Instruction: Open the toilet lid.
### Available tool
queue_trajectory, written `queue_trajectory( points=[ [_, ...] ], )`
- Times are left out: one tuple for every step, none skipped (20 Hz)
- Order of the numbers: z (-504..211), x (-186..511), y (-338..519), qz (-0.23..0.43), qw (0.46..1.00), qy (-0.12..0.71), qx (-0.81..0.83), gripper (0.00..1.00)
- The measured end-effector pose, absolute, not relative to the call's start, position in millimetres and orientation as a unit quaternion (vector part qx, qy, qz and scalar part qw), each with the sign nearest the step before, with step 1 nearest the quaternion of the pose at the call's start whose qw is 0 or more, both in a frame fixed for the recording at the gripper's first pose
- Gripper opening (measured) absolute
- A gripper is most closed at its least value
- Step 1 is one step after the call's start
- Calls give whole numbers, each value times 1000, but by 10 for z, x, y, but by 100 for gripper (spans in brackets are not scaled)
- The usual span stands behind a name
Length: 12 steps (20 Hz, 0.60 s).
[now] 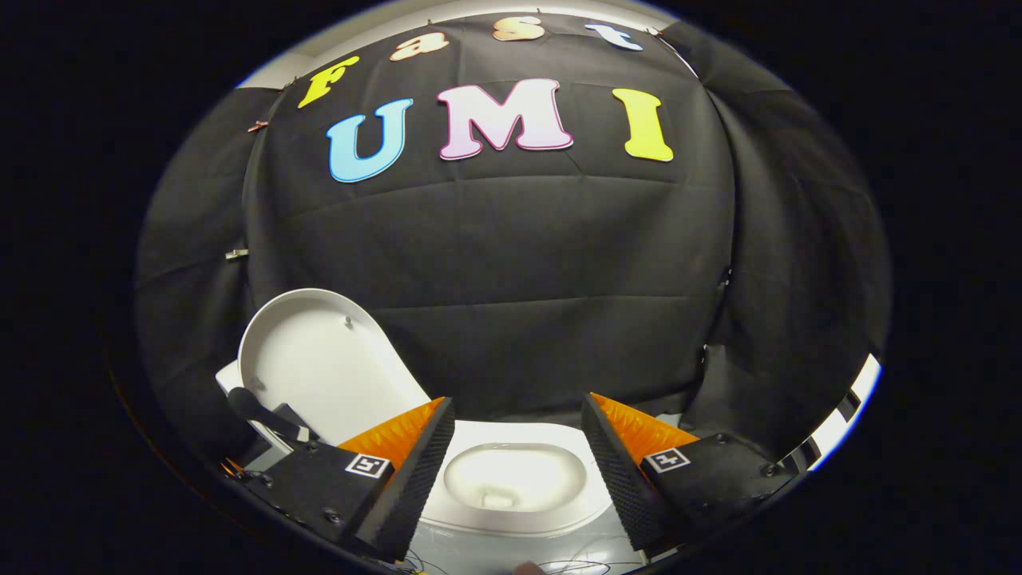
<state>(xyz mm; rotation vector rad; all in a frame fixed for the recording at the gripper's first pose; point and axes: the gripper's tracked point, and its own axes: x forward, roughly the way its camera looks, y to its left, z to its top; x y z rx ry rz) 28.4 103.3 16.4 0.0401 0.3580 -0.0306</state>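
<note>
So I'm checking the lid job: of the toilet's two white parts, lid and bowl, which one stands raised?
The lid, tilted up beyond the left finger; the bowl lies open below, between the open gripper's fingers.

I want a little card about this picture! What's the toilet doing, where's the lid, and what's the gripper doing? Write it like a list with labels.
toilet lid: raised, standing upright beyond the left finger
toilet bowl: white, uncovered, seen between the two fingers
gripper: open, fingers spread wide, holding nothing
fingers: above the bowl, one to each side, touching neither lid nor bowl
booth wall: black cloth behind the toilet
task state: lid looks already opened
</note>
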Motion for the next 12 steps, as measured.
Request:
queue_trajectory(
  points=[
    [153, 273, 1019, -15, 984, 176, 14, 100],
    [147, 273, 1020, -13, 985, 174, 10, 100],
    [139, 261, 1017, -14, 985, 173, 7, 100],
    [122, 245, 1018, -12, 985, 173, 7, 100],
    [104, 232, 1036, -11, 985, 174, 8, 100],
    [92, 223, 1035, -12, 984, 175, 8, 100],
    [92, 220, 1035, -12, 985, 174, 7, 100],
    [95, 214, 1033, -12, 985, 170, 4, 100],
    [122, 213, 1038, -11, 986, 163, -1, 100],
    [149, 213, 1031, -12, 987, 157, -8, 100],
    [150, 217, 1037, -9, 988, 156, -12, 99],
    [171, 215, 1058, -5, 988, 153, -12, 100]
  ],
)
